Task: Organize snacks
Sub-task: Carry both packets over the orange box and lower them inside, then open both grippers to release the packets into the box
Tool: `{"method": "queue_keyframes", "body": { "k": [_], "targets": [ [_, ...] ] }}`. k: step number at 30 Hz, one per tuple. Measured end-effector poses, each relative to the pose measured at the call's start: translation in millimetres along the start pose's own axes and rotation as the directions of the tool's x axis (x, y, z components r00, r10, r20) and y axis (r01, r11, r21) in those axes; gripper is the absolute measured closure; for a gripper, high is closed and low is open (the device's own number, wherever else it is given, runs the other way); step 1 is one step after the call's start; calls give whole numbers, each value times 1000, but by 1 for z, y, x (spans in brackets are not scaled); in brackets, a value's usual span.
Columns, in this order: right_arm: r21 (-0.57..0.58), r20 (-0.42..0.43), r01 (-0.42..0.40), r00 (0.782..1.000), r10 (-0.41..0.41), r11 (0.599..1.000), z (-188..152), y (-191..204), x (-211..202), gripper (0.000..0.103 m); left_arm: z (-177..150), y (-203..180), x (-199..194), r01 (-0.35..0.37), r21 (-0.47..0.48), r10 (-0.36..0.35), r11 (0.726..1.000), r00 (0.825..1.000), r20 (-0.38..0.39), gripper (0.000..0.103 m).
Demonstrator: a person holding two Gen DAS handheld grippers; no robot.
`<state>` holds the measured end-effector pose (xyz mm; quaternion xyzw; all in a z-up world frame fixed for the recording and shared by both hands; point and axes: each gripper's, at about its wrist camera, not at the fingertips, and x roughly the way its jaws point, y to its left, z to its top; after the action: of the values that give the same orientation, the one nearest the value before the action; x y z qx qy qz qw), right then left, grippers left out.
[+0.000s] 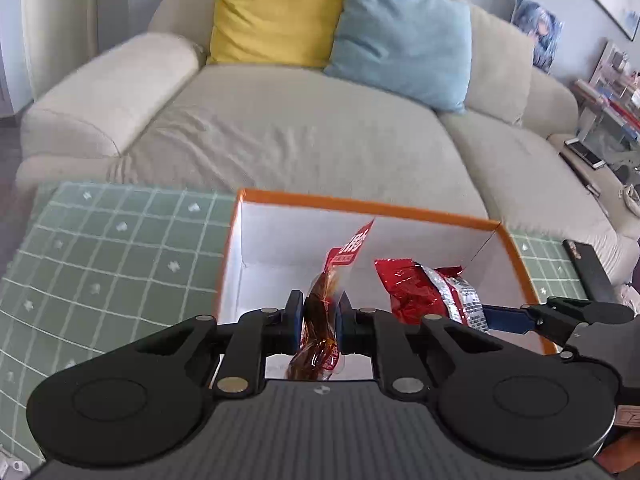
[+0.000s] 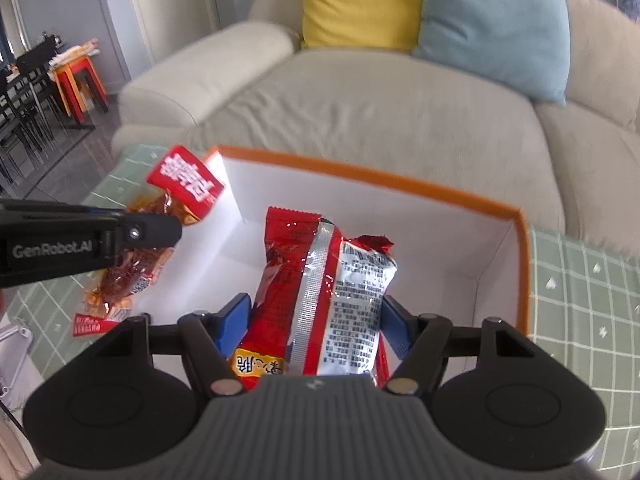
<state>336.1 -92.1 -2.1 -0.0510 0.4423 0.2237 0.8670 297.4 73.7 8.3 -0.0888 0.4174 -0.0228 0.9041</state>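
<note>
An open box with an orange rim and white inside sits on a green grid tablecloth; it also shows in the right wrist view. My left gripper is shut on a clear packet of brown snack with a red label and holds it over the box's near left side; the packet also shows in the right wrist view. My right gripper is shut on a red and silver snack bag, held over the box; this bag also shows in the left wrist view.
A beige sofa with a yellow cushion and a light blue cushion stands right behind the table. A dark phone-like object lies at the table's right edge. Dining chairs and orange stools stand far left.
</note>
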Motion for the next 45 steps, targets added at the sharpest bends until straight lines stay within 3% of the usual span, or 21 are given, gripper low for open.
{"method": "queue_keyframes", "body": {
  "k": [9,18,25,34,36,41,45],
  "targets": [
    [60,-101,-32,994,38,998,-2,-4,44,36,-10,1,36,-33,54,39,998,993,-110,87],
    [55,-178,-76,980,84,996,-6,9,61,36,-10,-8,54,-73,153,105,985,972,-209,86],
    [10,-228,-64,971,65,998,-9,21,71,36,-13,-14,63,-95,194,145,976,955,-259,84],
    [4,-255,-44,966,44,999,-3,24,75,30,-15,-15,60,-86,200,136,976,957,-255,73],
    [-7,-244,-20,970,18,1000,-2,25,73,24,-14,-16,58,-86,195,132,977,961,-242,67],
    [-21,-210,23,977,-27,1000,-2,23,59,21,-14,-21,40,-81,188,118,979,974,-192,47],
    [-24,-176,52,983,-55,998,-5,22,41,17,-16,-24,23,-86,175,114,981,982,-150,47]
  ]
}}
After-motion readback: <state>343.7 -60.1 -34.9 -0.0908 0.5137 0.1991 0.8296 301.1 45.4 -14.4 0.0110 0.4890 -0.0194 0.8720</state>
